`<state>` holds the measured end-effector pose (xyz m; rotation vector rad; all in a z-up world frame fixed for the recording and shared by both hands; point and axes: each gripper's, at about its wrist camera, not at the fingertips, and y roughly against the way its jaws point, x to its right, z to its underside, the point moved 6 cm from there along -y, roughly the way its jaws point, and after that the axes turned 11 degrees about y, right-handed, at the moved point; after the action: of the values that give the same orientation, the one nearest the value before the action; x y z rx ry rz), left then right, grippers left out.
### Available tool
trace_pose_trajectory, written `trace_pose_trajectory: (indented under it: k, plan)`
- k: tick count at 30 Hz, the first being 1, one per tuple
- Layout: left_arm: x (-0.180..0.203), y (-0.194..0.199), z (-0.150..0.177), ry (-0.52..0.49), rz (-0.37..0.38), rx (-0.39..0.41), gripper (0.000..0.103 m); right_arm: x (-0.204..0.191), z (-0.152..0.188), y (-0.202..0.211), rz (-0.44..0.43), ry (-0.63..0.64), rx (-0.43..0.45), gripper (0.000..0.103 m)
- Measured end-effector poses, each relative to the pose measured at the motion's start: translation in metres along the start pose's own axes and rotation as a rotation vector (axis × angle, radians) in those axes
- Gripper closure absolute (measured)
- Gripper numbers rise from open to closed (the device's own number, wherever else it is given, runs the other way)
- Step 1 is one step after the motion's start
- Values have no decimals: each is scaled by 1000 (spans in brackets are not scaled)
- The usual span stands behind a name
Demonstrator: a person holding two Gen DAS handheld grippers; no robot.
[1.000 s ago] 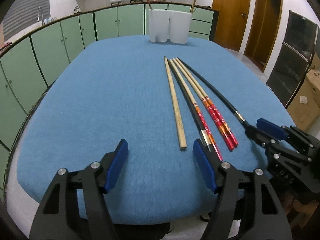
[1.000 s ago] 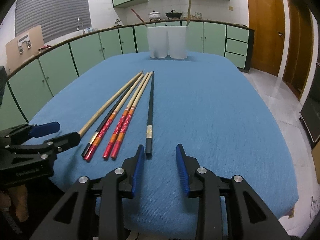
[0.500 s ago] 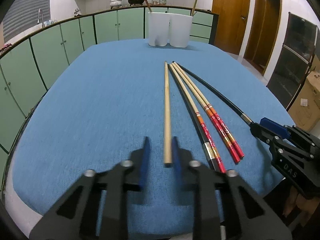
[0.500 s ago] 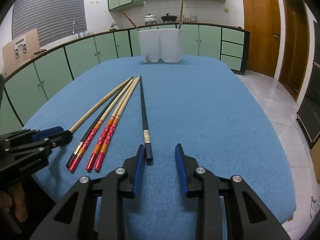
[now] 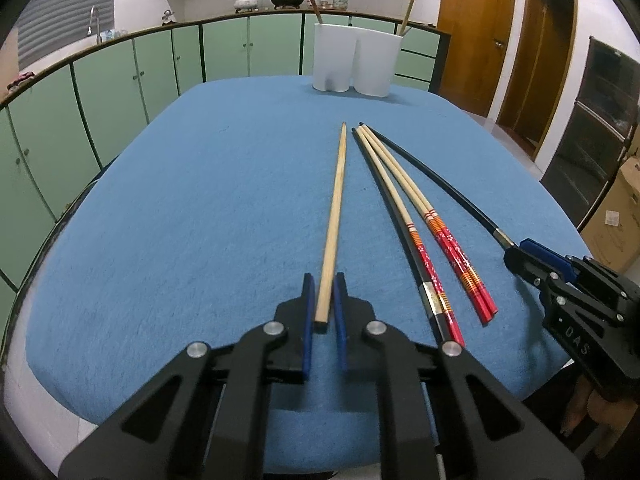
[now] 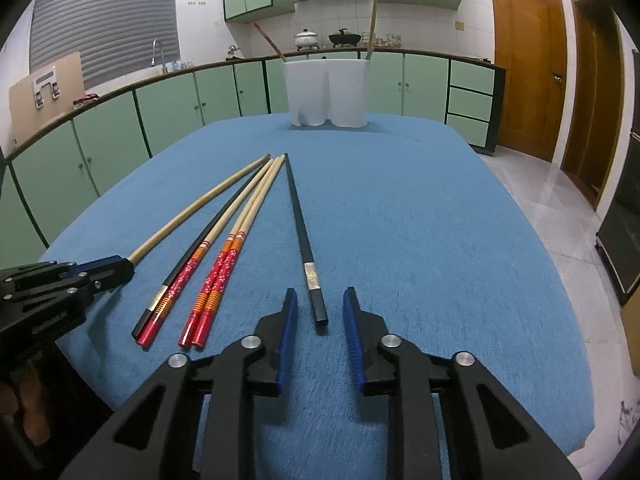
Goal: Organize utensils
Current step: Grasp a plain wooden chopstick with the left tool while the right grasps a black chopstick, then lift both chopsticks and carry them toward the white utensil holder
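Our left gripper [image 5: 323, 300] pinches the plain chopstick [image 5: 335, 216] only at its end on the blue table [image 5: 200, 208], so it may swing. Our right gripper [image 6: 320, 314] is closing around the black chopstick [image 6: 304, 236], not touching yet; it may roll aside.

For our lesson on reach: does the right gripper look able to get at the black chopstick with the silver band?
Probably yes: the black chopstick with the silver band has its near end between the right gripper's closing jaws, not yet pinched, and the red-patterned wooden chopsticks lie clear of it beside.
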<state>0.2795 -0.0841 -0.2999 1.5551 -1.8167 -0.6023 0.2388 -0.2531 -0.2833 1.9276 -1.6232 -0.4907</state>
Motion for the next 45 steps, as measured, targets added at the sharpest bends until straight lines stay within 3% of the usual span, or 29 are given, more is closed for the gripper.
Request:
trace_pose_trajectory:
  k: [8,19,26,33,35,39,45]
  plan:
    - [0,15,-8,24,47,13,97,1,-10,26,-22,-33,32,95]
    - [6,89,-45,25,92,123,97,6,-71,106,-17,-22,197,95]
    - [11,120,-78,-8,100,194,97,10,-104,115,-16,23,206,95]
    - [7,115,-81,5,107,183,97,14,-15,51,-42,-41,0,91]
    - [5,114,-81,8,109,180,97,9,0,41,-48,-38,-28,83]
    - [4,115,-91,9,112,186,97,-3,21,31,-65,-11,-68,81]
    - [4,114,-97,5,110,190,97,1,24,26,-68,-10,-62,82]
